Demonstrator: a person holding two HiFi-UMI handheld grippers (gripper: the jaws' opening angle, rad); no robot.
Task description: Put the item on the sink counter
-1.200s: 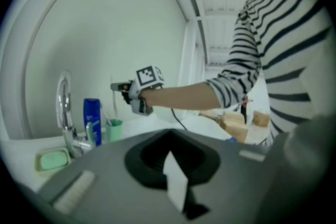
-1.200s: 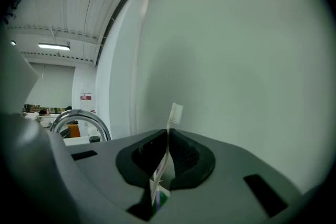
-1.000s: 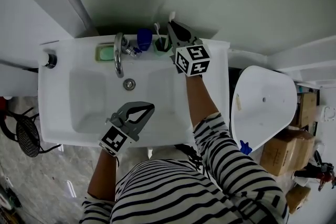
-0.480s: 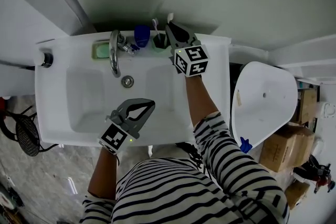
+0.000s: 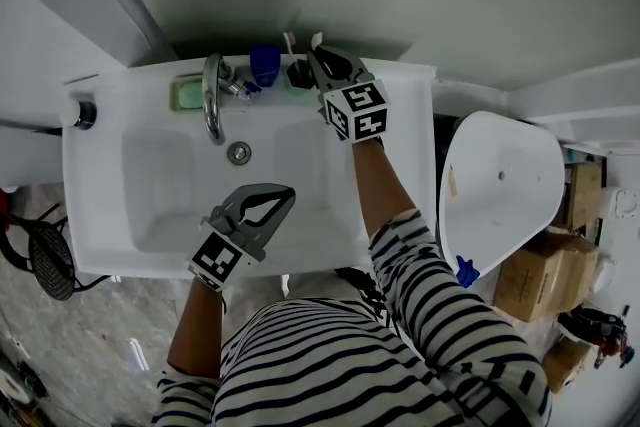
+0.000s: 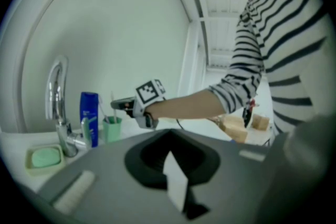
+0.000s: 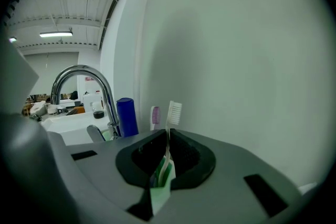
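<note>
My right gripper (image 5: pixel 313 57) is at the back of the white sink counter (image 5: pixel 400 95), shut on a toothbrush (image 7: pixel 174 112) with a white head and a green handle. The brush stands upright between the jaws, right beside the green cup (image 6: pixel 112 128), which holds a pink-bristled toothbrush (image 7: pixel 155 116). In the head view the white head (image 5: pixel 317 39) pokes up past the gripper, next to the cup (image 5: pixel 298 75). My left gripper (image 5: pixel 285 196) hovers over the front of the basin, shut with nothing in it.
A chrome faucet (image 5: pixel 211 95), a blue bottle (image 5: pixel 264 65) and a green soap dish (image 5: pixel 188 93) line the back ledge. The drain (image 5: pixel 238 153) sits mid-basin. A white toilet (image 5: pixel 500 195) and cardboard boxes (image 5: pixel 545 280) are to the right.
My right gripper has sunk with the toothbrush and edged toward the wall by the cup. The left gripper has stayed put.
</note>
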